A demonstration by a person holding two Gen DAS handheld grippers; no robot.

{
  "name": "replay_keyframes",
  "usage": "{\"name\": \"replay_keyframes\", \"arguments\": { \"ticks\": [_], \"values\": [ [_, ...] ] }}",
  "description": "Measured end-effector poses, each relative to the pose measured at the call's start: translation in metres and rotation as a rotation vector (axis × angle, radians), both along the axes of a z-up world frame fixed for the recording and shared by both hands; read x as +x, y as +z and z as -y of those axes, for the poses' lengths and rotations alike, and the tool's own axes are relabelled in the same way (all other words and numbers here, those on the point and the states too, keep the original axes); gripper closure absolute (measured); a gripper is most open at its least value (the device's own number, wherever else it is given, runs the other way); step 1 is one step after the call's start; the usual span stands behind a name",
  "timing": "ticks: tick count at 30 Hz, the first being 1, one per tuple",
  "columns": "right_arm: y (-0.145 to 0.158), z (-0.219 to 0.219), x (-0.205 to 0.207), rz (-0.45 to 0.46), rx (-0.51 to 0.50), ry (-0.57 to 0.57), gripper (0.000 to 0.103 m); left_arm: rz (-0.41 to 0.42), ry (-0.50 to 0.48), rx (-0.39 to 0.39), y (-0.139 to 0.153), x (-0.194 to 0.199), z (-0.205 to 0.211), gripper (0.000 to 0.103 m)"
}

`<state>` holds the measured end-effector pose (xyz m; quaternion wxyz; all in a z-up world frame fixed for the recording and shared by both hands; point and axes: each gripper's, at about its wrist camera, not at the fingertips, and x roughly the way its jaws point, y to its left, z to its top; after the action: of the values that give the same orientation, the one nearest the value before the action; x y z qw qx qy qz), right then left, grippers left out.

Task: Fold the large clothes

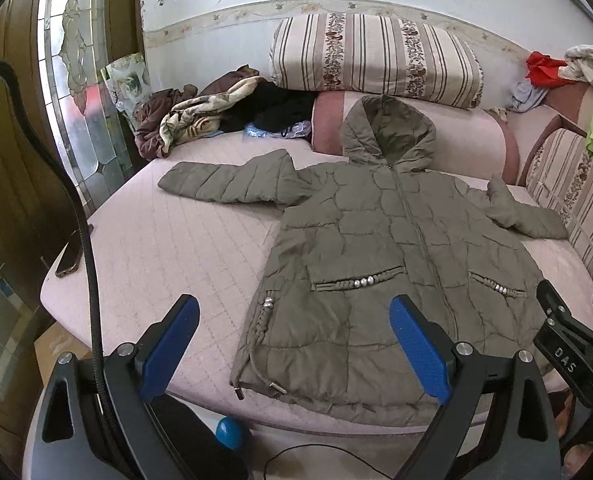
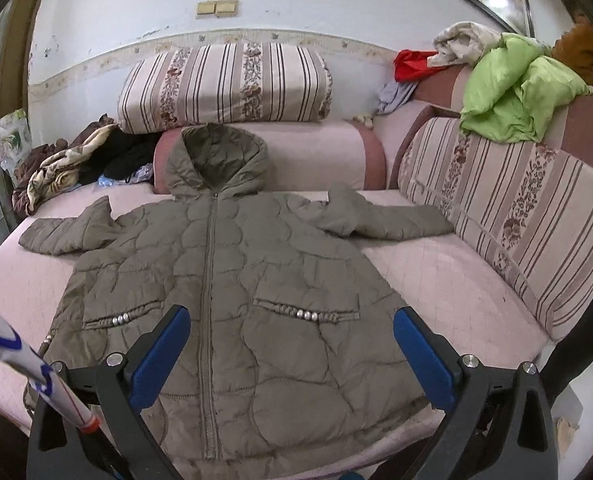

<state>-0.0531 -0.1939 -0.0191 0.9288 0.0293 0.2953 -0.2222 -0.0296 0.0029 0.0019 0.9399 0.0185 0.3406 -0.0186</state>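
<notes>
Olive jacket lies flat on bed, zipped, sleeves out at 9 and 3; no fold made yet. My left gripper and right gripper hover at hem, 6 o'clock, jaws spread, holding nothing.

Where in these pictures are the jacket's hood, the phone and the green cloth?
hood [image 1: 388,132]: left wrist view, on its padded front.
phone [image 1: 69,259]: left wrist view, on its dark back.
green cloth [image 2: 512,92]: right wrist view, on its crumpled middle.

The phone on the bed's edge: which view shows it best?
The left wrist view. The phone lies at the left edge of the pink bed, partly behind a black cable. The right wrist view does not show it at all.
</notes>
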Motion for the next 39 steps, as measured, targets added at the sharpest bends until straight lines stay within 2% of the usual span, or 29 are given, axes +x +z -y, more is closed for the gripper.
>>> {"name": "replay_keyframes", "arguments": {
  "ticks": [6,10,16,20,23,26,28,34,39],
  "values": [
    [-0.004,0.006,-0.009,0.004,0.06,0.004,0.0,-0.003,0.013,0.005,0.001,-0.002,0.001,0.007],
    [-0.001,0.004,-0.011,0.013,0.064,0.014,0.0,-0.004,0.013,0.005,0.001,-0.003,0.001,0.007],
    [0.022,0.0,0.002,0.062,0.043,0.016,0.0,-0.009,0.056,0.008,-0.001,0.003,-0.013,0.007],
    [0.037,-0.028,0.025,0.068,0.045,0.131,0.0,-0.007,0.134,-0.011,0.001,0.011,-0.038,0.007],
    [0.031,-0.053,0.03,0.062,0.015,0.198,0.0,0.004,0.184,-0.013,0.001,0.013,-0.057,0.007],
    [0.016,-0.066,0.027,0.058,-0.02,0.201,0.0,-0.007,0.207,-0.022,-0.002,0.017,-0.07,0.007],
    [0.01,-0.064,0.024,0.052,-0.019,0.185,0.0,-0.023,0.214,-0.036,-0.007,0.02,-0.077,0.007],
    [0.002,-0.038,0.023,0.032,0.071,0.119,0.0,-0.066,0.212,-0.064,-0.015,0.029,-0.079,0.007],
    [-0.003,-0.034,0.024,0.016,0.085,0.105,0.0,-0.08,0.203,-0.064,-0.018,0.031,-0.078,0.007]
  ]
}}
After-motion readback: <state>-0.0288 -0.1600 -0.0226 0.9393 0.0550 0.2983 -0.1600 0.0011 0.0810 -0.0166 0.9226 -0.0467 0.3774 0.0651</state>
